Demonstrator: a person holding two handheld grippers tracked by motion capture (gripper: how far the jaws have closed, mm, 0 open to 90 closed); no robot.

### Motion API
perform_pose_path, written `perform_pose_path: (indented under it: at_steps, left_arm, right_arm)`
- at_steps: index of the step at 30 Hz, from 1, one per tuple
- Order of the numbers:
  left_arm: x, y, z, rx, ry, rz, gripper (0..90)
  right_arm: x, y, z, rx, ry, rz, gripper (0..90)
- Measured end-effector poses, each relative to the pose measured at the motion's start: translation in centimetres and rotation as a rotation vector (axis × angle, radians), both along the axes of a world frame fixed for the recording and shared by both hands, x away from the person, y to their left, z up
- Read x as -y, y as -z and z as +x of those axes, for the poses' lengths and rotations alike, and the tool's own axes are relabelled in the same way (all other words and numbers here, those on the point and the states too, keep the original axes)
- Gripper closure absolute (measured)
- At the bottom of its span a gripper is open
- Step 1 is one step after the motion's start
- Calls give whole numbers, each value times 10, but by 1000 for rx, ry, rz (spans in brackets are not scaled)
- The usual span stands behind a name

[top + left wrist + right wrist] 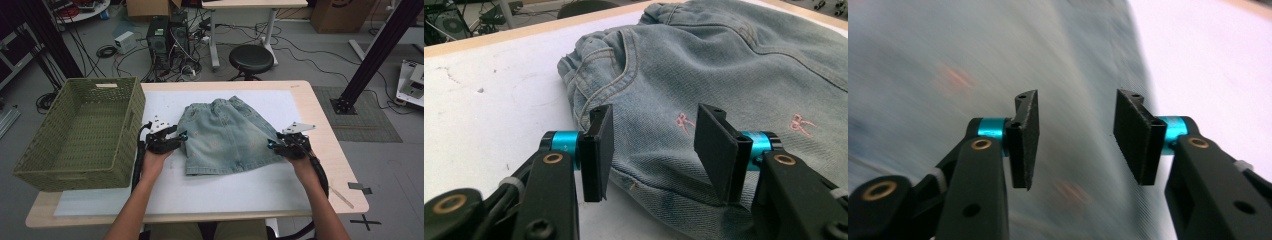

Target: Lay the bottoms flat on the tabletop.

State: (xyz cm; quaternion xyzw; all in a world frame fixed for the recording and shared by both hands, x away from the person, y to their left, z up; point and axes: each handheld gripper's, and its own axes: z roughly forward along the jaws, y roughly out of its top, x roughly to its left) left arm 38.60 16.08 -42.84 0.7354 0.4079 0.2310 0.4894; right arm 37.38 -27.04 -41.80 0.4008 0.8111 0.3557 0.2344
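Note:
A pair of light blue denim shorts [227, 135] lies flat on the white mat [210, 185], waistband toward the far side. My left gripper [182, 136] sits at the garment's left edge. In the left gripper view its jaws stand open [654, 135] just above the denim [734, 65], near a front pocket and small pink bow embroideries. My right gripper [271, 145] is at the garment's right edge. In the blurred right gripper view it is open [1075, 132] over the denim [948, 60], with the white mat to its right. Nothing is between either pair of pads.
A large green woven basket [131, 125] stands on the table's left end, close to my left hand. The wooden table edge [320, 125] runs along the right. A black stool [251, 58] and computer cases stand on the floor beyond the table.

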Motion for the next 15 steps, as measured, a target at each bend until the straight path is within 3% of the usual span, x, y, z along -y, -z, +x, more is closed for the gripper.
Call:
perform_pose_path:
  at_steps: [2,8,11,12,15]
  left_arm:
    - [-1,0,0,1,2,-2,498]
    - [-1,0,-1,-9,12,-1,498]
    - [1,0,-1,-10,17,-5,496]
    - [1,0,-1,-10,21,-2,496]
    - [2,1,-1,-14,22,-1,496]
  right_arm:
    - [-14,-2,2,9,-66,48,527]
    - [-60,-1,14,-19,-240,71,482]
    - [-75,5,24,-57,-260,40,462]
    - [-78,7,27,-69,-258,28,485]
    - [-83,14,35,-99,-256,-24,686]
